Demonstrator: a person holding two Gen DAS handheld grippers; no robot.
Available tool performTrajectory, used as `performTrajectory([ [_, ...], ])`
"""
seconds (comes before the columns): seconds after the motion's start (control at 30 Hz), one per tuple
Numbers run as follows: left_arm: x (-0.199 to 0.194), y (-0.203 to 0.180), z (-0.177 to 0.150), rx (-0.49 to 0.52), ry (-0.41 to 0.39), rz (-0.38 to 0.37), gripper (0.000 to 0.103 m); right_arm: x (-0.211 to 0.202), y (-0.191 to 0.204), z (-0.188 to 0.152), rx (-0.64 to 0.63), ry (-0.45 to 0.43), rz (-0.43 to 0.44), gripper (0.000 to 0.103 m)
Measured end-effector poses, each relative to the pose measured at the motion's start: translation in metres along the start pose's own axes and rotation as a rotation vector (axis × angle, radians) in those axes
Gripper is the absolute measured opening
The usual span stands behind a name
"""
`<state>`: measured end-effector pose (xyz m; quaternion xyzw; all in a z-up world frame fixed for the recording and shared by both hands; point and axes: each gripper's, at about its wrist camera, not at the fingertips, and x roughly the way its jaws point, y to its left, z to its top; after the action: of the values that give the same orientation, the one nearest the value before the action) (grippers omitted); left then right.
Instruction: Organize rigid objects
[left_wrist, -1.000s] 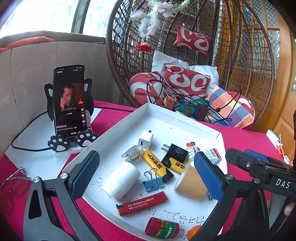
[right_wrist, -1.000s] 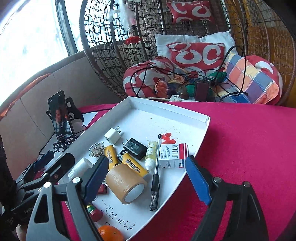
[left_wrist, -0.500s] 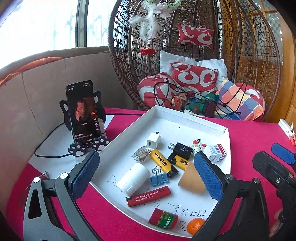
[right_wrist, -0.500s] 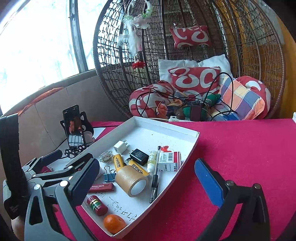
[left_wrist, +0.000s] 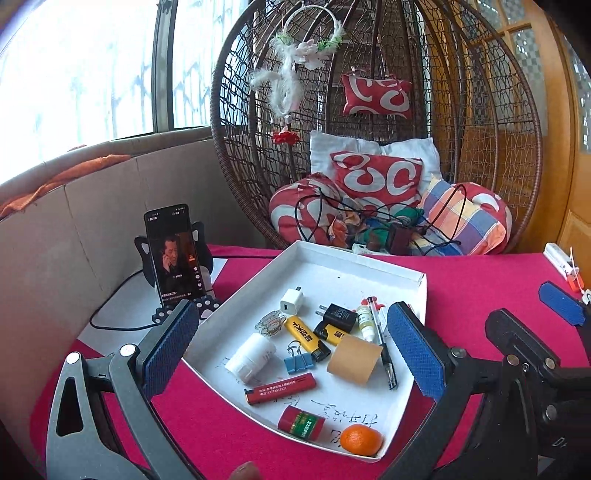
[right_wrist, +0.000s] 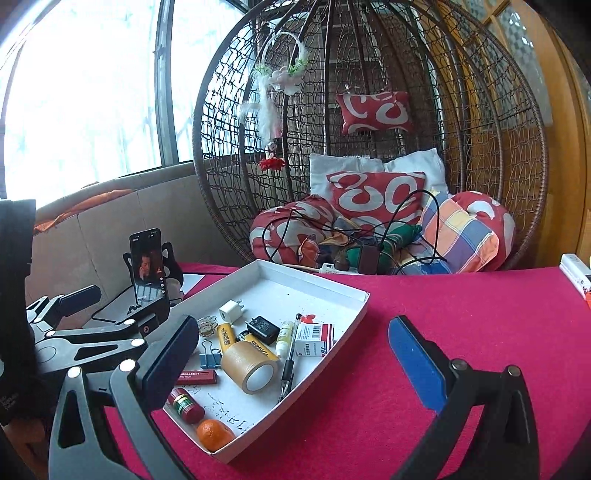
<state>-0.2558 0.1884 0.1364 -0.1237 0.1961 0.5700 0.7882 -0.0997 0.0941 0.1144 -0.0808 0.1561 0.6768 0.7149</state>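
A white tray (left_wrist: 373, 267) on the red table holds several small items: a brown tape roll (left_wrist: 352, 359), a white bottle (left_wrist: 251, 356), a blue binder clip (left_wrist: 298, 360), a red lighter (left_wrist: 280, 388), a red tube (left_wrist: 301, 422), an orange (left_wrist: 360, 439), yellow lighters (left_wrist: 303, 336), two chargers and a pen. The tray (right_wrist: 354, 314) also shows in the right wrist view, with the tape roll (right_wrist: 249, 367) and a small box (right_wrist: 314, 335). My left gripper (left_wrist: 291, 358) is open and empty, above the tray's near edge. My right gripper (right_wrist: 293, 363) is open and empty, over the tray's right rim.
A phone (left_wrist: 170, 254) on a black cat-paw stand plays video at the left on a white sheet. A wicker hanging chair (left_wrist: 406, 129) with red cushions and cables stands behind the table. Red tablecloth (right_wrist: 461, 314) lies to the right of the tray.
Both grippers have pulled back and up from the tray, so the whole tray and the orange now show. Both stay open. The items in the tray have not moved.
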Motion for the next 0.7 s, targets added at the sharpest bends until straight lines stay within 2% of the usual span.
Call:
performTrajectory([
  [0.17,-0.016,-0.007,0.000,0.013,-0.029,0.159,0.103,-0.024,-0.005,0.002,0.011,-0.074,-0.103,0.103],
  [0.23,-0.020,-0.008,-0.003,0.012,-0.029,0.143,0.103,-0.032,-0.005,0.005,-0.002,-0.102,-0.156,0.103],
  [0.37,-0.026,-0.015,-0.010,0.038,-0.007,0.108,0.103,-0.050,-0.006,0.006,-0.036,-0.172,-0.196,0.103],
  [0.47,-0.034,-0.022,-0.016,0.066,0.037,0.113,0.103,-0.066,-0.011,0.006,-0.025,-0.223,-0.194,0.103],
  [0.57,-0.047,-0.025,-0.021,0.059,0.063,0.047,0.103,-0.079,-0.019,0.007,0.000,-0.247,-0.179,0.103],
  [0.7,-0.058,-0.028,-0.023,0.049,0.070,0.018,0.103,-0.091,-0.037,0.005,0.078,-0.222,-0.143,0.103],
])
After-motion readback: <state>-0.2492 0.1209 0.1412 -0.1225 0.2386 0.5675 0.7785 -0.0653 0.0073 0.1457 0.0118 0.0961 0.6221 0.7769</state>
